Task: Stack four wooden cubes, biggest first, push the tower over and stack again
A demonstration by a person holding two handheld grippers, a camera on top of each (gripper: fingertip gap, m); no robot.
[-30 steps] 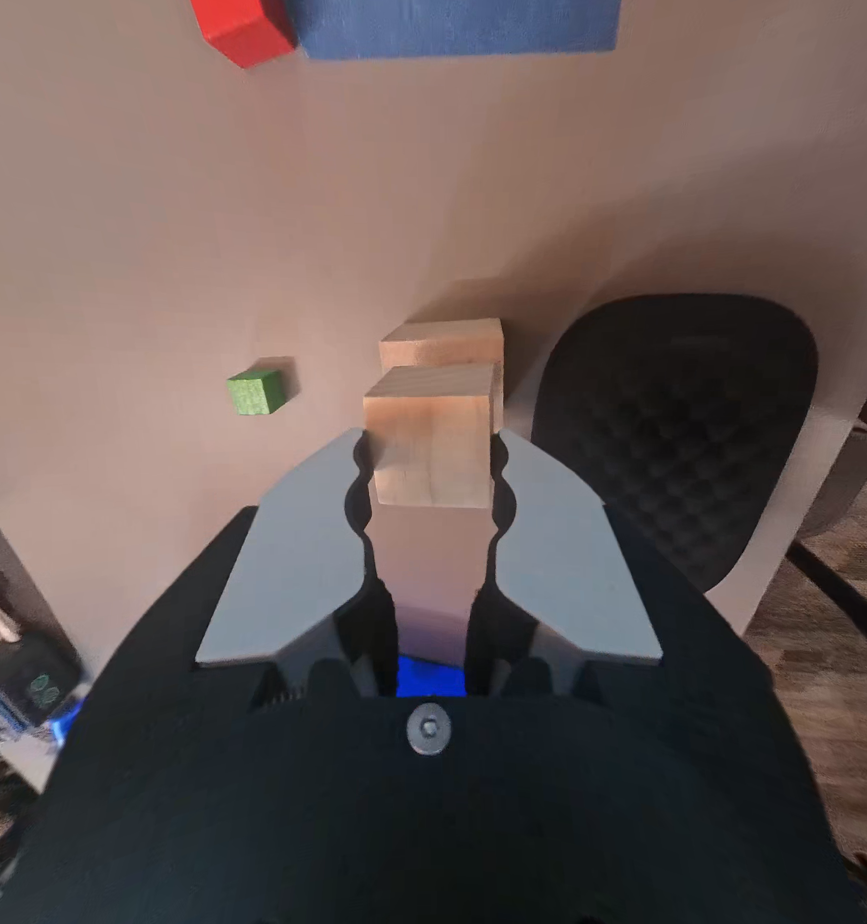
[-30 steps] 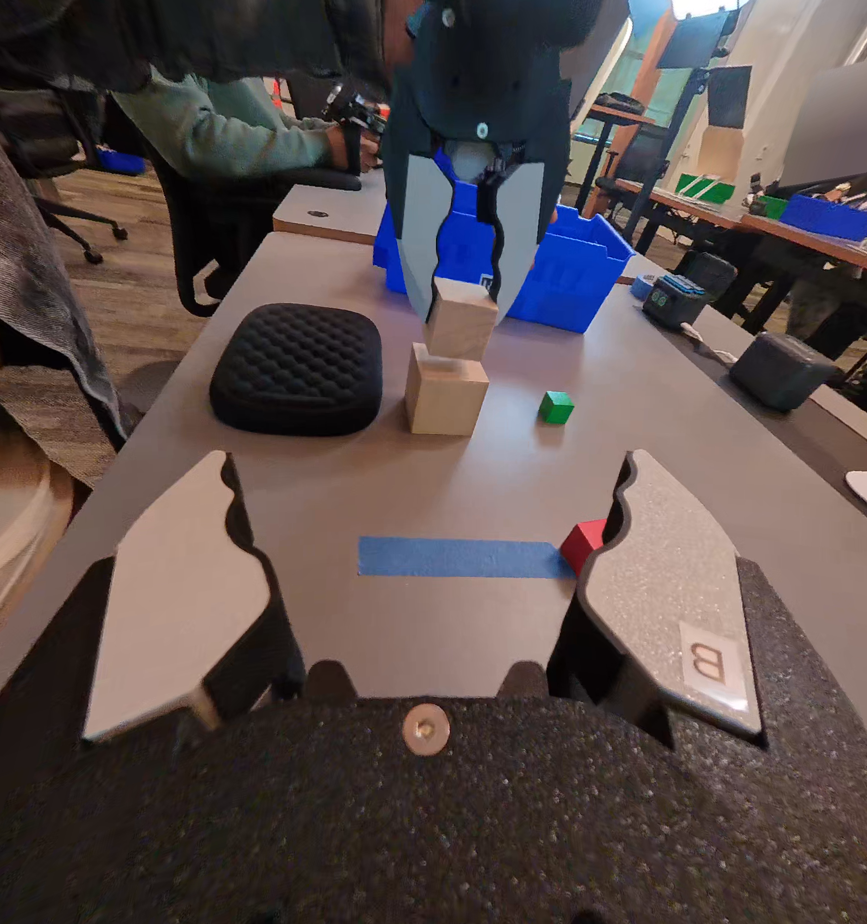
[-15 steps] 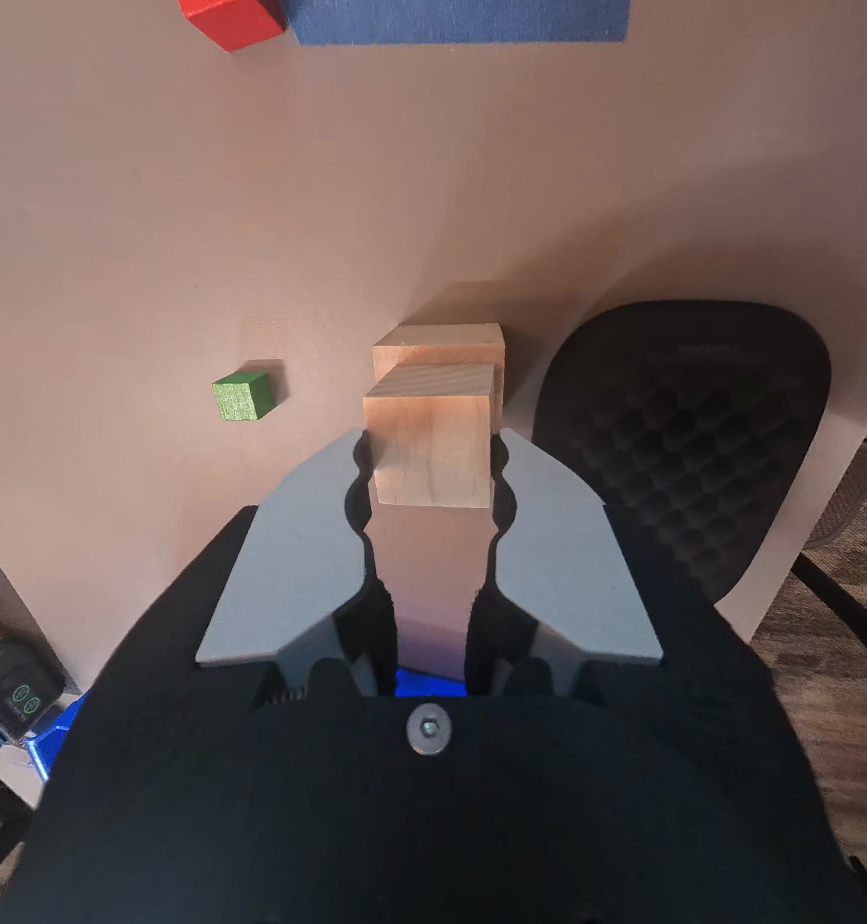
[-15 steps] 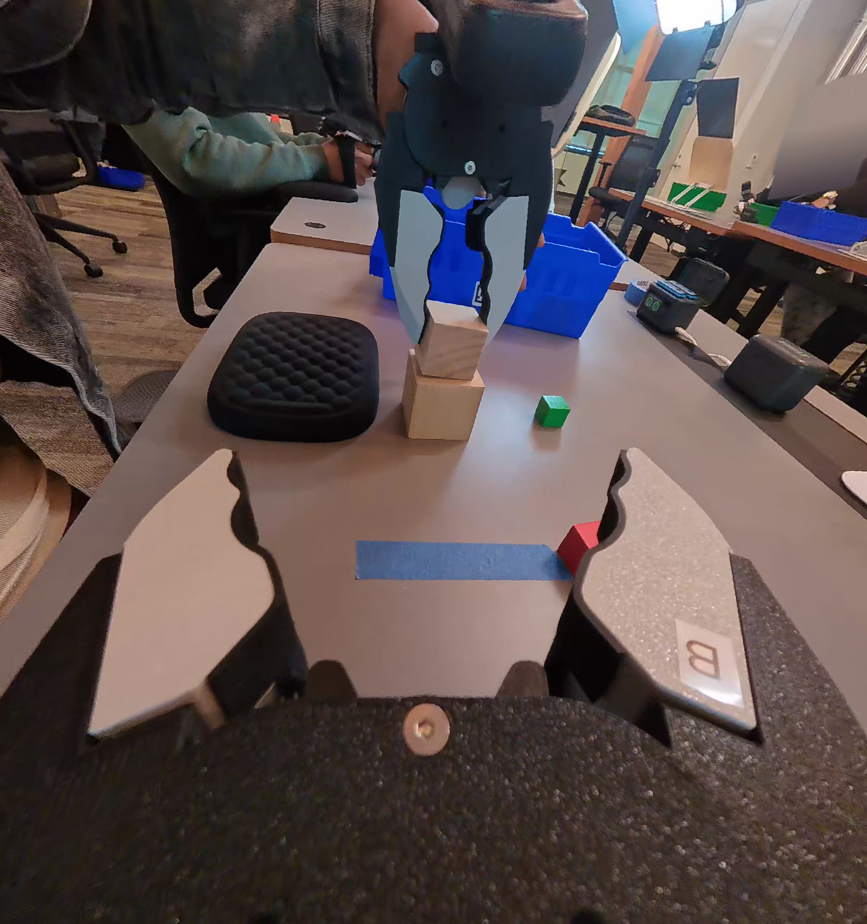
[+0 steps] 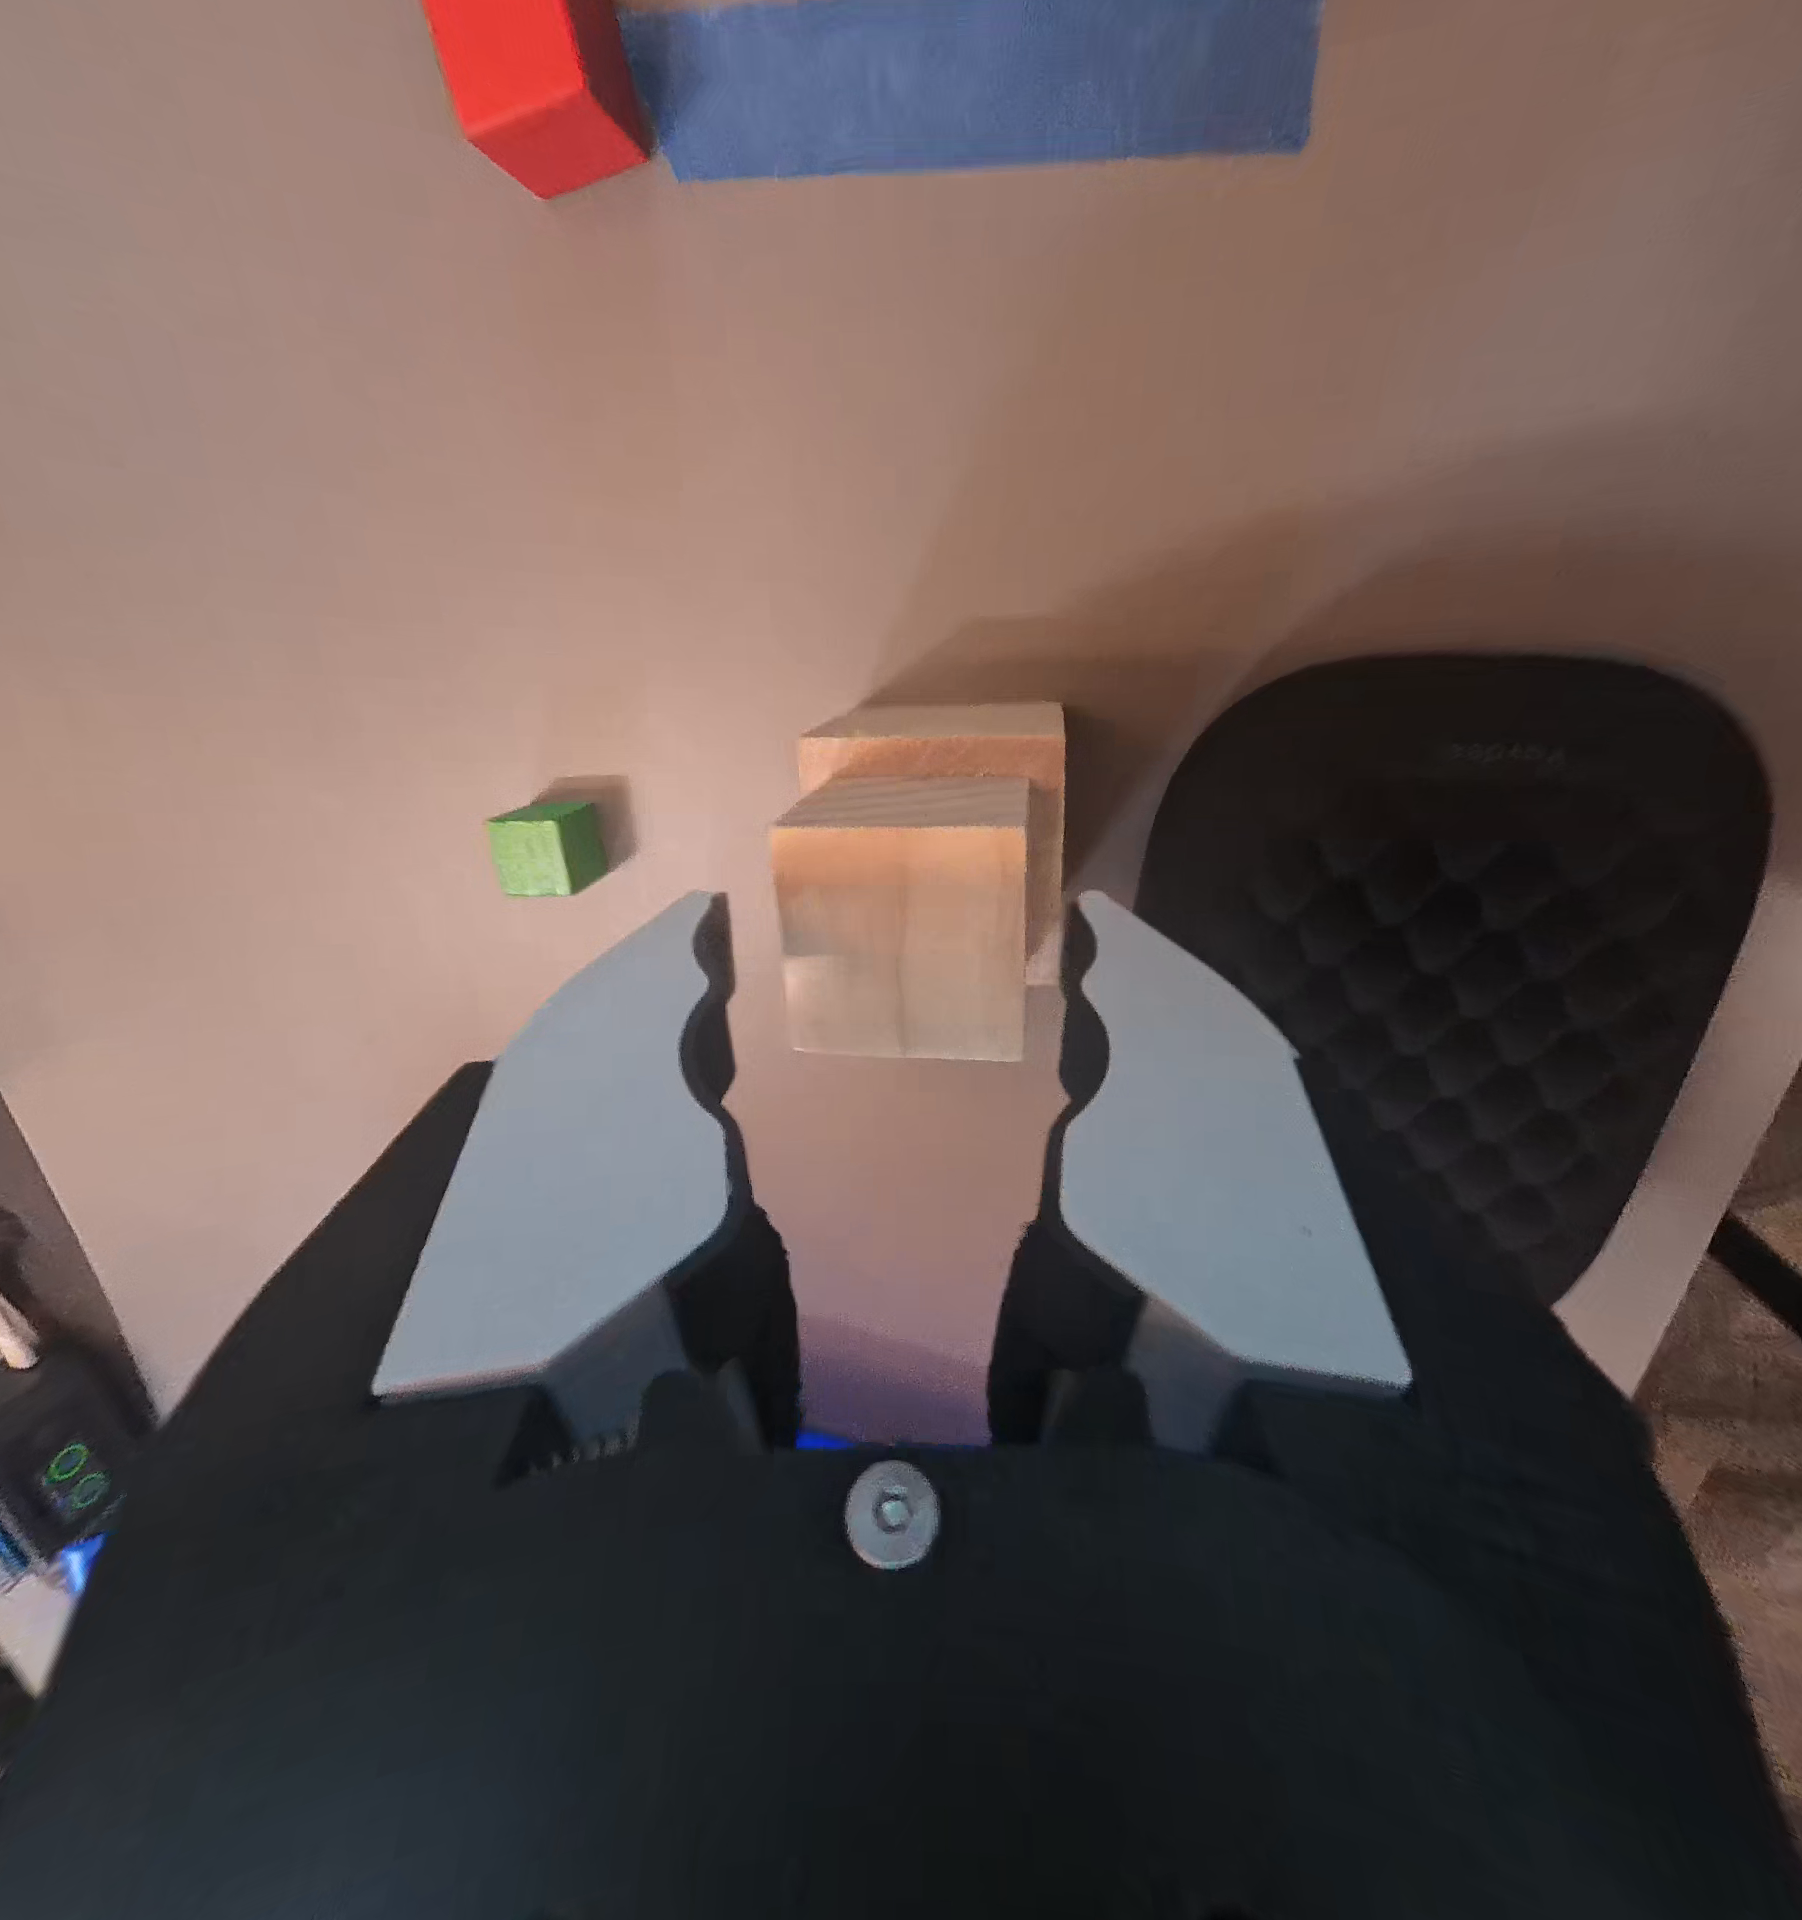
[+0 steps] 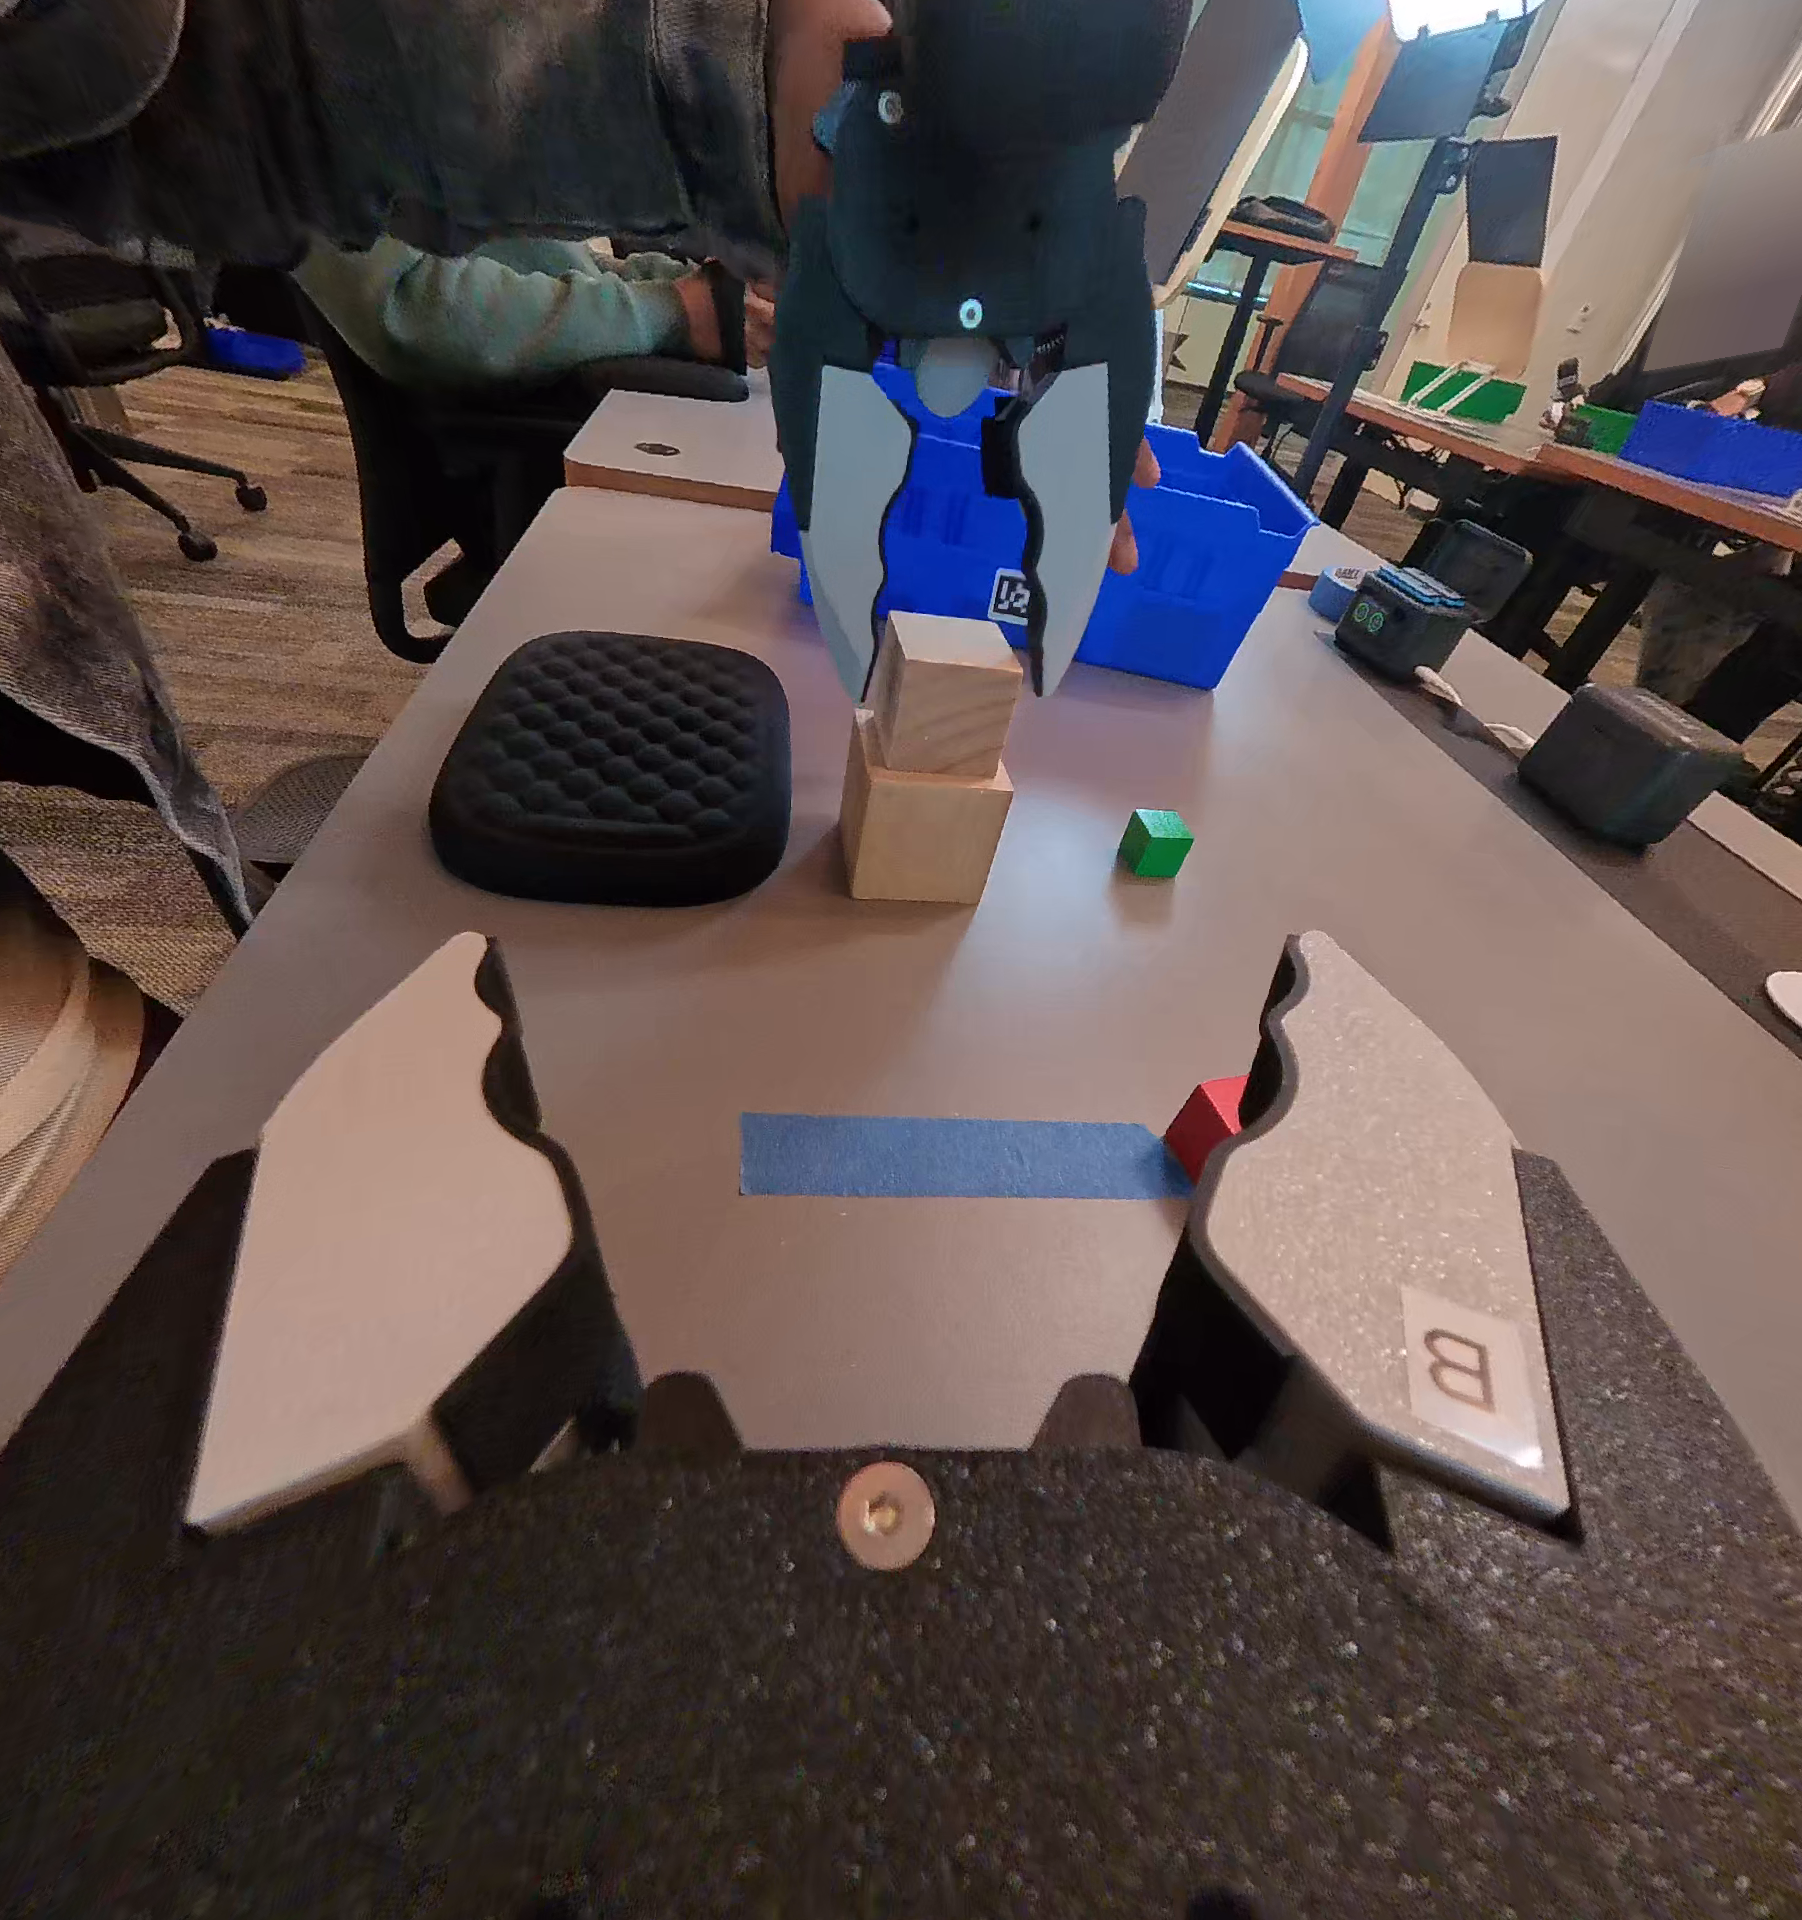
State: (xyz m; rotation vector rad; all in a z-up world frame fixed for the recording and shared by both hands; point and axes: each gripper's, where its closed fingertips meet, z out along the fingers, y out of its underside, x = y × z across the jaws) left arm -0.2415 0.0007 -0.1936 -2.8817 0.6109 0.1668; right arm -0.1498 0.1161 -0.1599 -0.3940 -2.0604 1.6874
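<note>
The left gripper [image 5: 897, 925] hangs over the stack with its fingers spread — a clear gap on each side of the smaller plain wooden cube [image 5: 902, 925], which rests on the larger wooden cube [image 6: 923, 831] beside the black quilted pad [image 6: 616, 769]. The right gripper [image 6: 886, 997] is wide apart and bare, low over the grey table [image 6: 980, 987] — the red cube [image 6: 1203, 1122] sits by the blue tape strip [image 6: 949, 1155], the green cube [image 6: 1155, 842] well apart.

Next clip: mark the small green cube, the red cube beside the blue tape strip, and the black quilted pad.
small green cube [image 6: 1155, 842], right wrist view, front face.
red cube [image 5: 538, 88], left wrist view, lit face.
black quilted pad [image 6: 616, 764], right wrist view, middle of its top.
</note>
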